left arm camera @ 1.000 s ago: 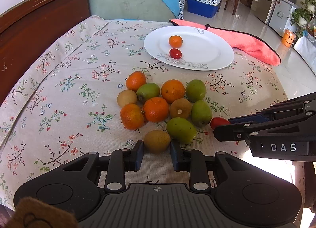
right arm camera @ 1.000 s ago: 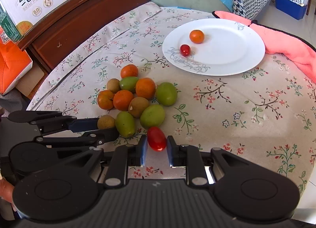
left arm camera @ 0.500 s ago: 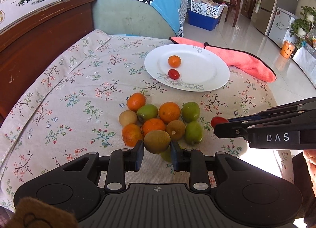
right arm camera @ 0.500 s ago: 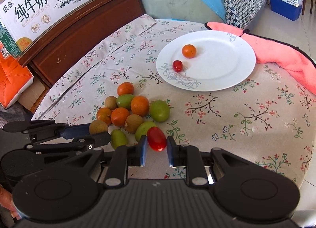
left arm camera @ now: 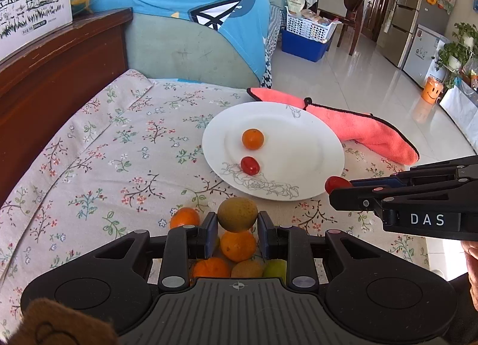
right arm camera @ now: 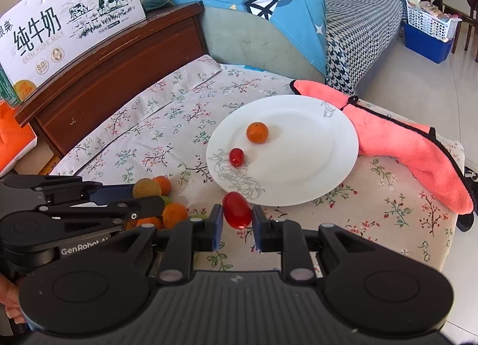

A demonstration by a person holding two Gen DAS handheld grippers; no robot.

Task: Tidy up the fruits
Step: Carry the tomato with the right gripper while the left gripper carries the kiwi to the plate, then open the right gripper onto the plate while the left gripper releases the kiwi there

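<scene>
You are holding a brownish-green fruit [left arm camera: 237,214] tight in your left tongs [left arm camera: 237,227], up above the pile of fruits [left arm camera: 239,255] on the flowery table [left arm camera: 119,148] and on the near side of the white plate [left arm camera: 298,148]. Your right tongs [right arm camera: 237,221] are squeezing a red cherry tomato [right arm camera: 237,209] just by the near edge of the white plate. A small orange [right arm camera: 257,132] and another red tomato [right arm camera: 236,157] are lying on the white plate, near each other but not touching.
</scene>
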